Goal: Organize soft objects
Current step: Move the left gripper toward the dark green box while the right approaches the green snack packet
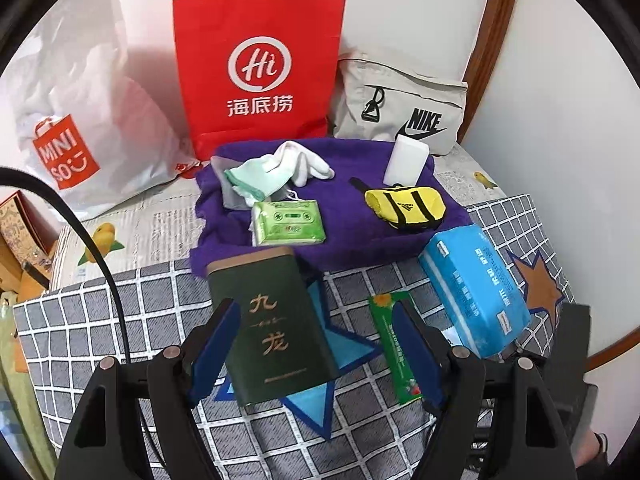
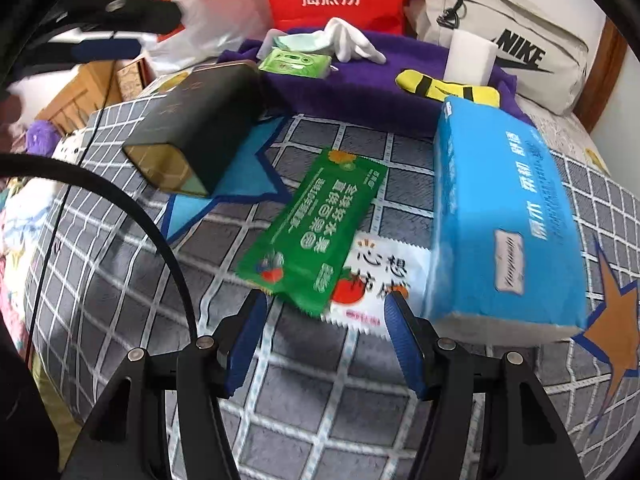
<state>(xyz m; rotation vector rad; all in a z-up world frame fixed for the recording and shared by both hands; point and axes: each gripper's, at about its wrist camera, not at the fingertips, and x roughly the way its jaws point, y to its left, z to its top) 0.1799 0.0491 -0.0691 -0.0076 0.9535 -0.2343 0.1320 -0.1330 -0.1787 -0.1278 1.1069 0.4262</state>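
- My left gripper [image 1: 316, 344]: jaws wide apart, nothing pinched. Dark green tin [image 1: 276, 328] lies btwn the fingers w/ gaps both sides.
- My right gripper [image 2: 324, 340]: jaws moderately wide, empty, hovering just near of the green sachet [image 2: 316, 224] & the white sachet [image 2: 372, 280] tucked under it.
- Blue tissue pack [image 2: 508, 216] sits right of the sachets, on the grey checked blanket [image 2: 304, 400].
- Far side: purple towel [image 1: 352, 240] carries the soft stuff – white glove [image 1: 304, 160], mint cloth [image 1: 250, 178], green tissue packet [image 1: 288, 224], yellow mini bag [image 1: 404, 206], white block [image 1: 406, 162] upright.
- Behind the towel: red paper bag [image 1: 256, 68], grey Nike pouch [image 1: 404, 110] on its right, white Miniso bag [image 1: 80, 120] on its left.
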